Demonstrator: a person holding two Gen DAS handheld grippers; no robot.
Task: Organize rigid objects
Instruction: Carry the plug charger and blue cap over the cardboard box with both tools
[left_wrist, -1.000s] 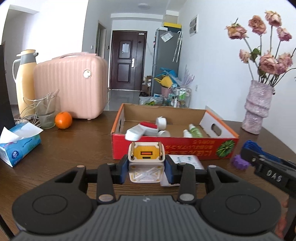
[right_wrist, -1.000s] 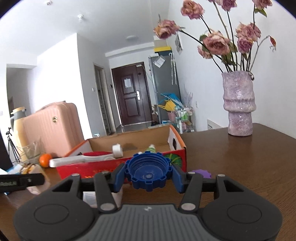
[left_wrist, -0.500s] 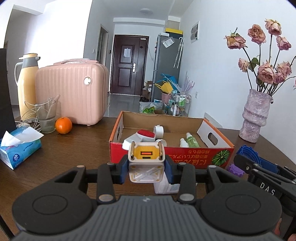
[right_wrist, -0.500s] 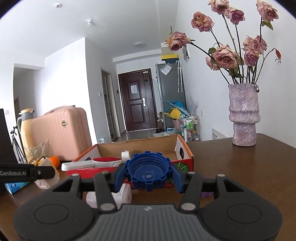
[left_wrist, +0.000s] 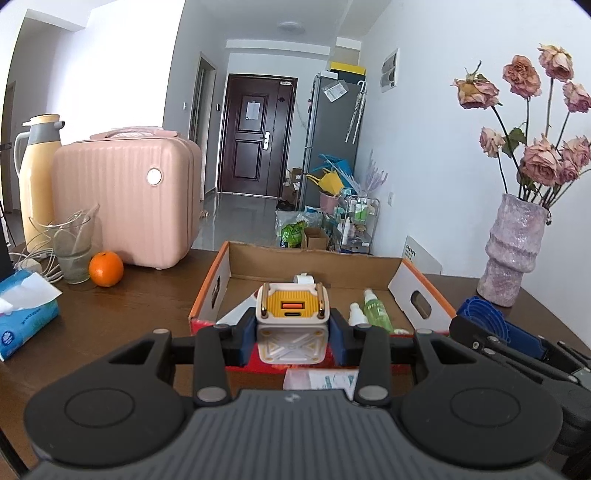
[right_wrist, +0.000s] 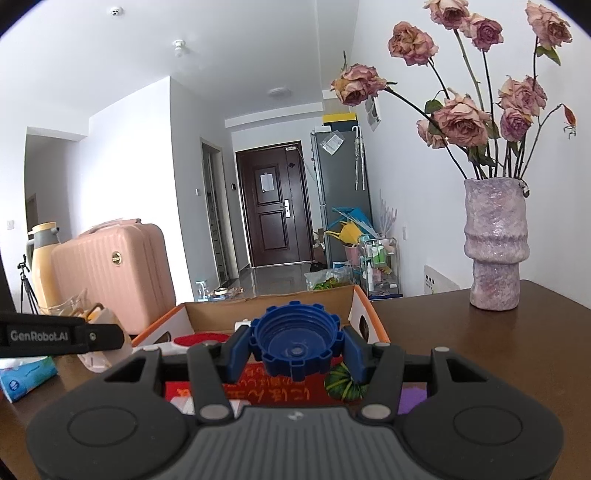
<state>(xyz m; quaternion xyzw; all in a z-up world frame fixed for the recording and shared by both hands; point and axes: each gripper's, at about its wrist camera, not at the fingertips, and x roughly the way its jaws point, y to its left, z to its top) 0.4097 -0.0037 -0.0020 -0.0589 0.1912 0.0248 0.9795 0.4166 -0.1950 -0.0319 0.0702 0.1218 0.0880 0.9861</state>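
While my left tool (left_wrist: 291, 334) pinches a small white cube-shaped charger with an orange-yellow face (left_wrist: 291, 325) between its blue pads (left_wrist: 246, 338), my right tool (right_wrist: 295, 349) is clamped on a round blue ribbed plastic cap (right_wrist: 295, 341), its hollow side turned toward my camera. Both things hang clear of the dark brown wooden bench (left_wrist: 129, 306).

Just ahead of both tools lies an open shallow cardboard box with red and orange outer walls (left_wrist: 317, 262). Inside it, beyond my left tool's right pad, a green spray bottle (left_wrist: 376, 310) lies beside a smaller white bottle (left_wrist: 356, 314), and a white roll (left_wrist: 304, 278) shows just above the charger. From the right tool I see a red-topped white object (right_wrist: 199, 339) in the box, left of the cap; I cannot tell what it is.

Below my left tool, against the near wall of the box, a pale printed packet (left_wrist: 321, 378) rests on the bench. Under my right tool's right pad a purple item (right_wrist: 412, 398) peeks out, too hidden to identify.

Far to the left of my left tool stand a pink ribbed hard-shell case (left_wrist: 125, 206), a cream thermos jug (left_wrist: 35, 177), a clear glass beaker (left_wrist: 72, 245), an orange (left_wrist: 106, 268) and a blue tissue pack (left_wrist: 26, 317). To the right, a mottled lilac vase of dried pink roses (left_wrist: 513, 251) stands on the bench.
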